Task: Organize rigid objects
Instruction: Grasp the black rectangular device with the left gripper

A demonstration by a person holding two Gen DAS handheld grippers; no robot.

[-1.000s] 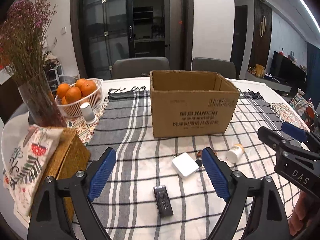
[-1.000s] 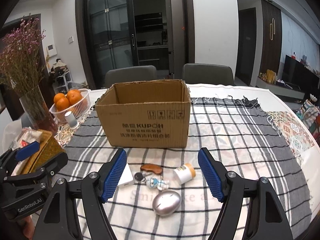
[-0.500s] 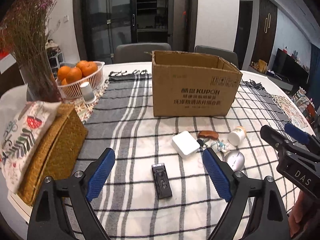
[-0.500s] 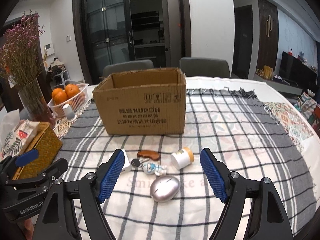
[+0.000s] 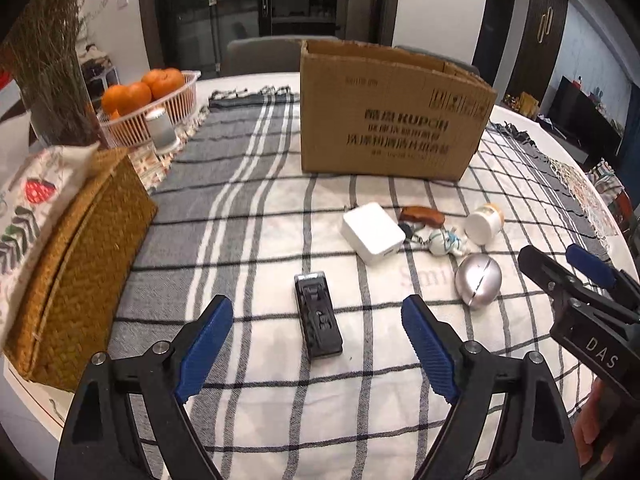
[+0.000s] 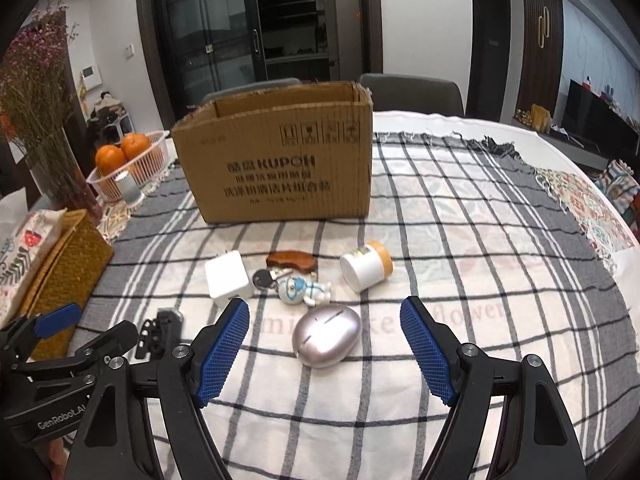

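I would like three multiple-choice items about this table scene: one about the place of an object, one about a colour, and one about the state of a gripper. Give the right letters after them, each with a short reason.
1. Where does the black clip-like device lie?
A. inside the cardboard box
B. on the checked cloth, in front of the left gripper
C. in the fruit basket

2. What colour is the egg-shaped case?
A. silver
B. red
C. green

3. How is the right gripper?
A. shut on the white jar
B. shut with nothing in it
C. open, holding nothing

Answers:
1 B: it rests on the cloth between the fingers of the left gripper, apart from the cardboard box.
2 A: its shell is shiny and metallic grey.
3 C: its blue pads stand wide apart, and the white jar lies farther off.
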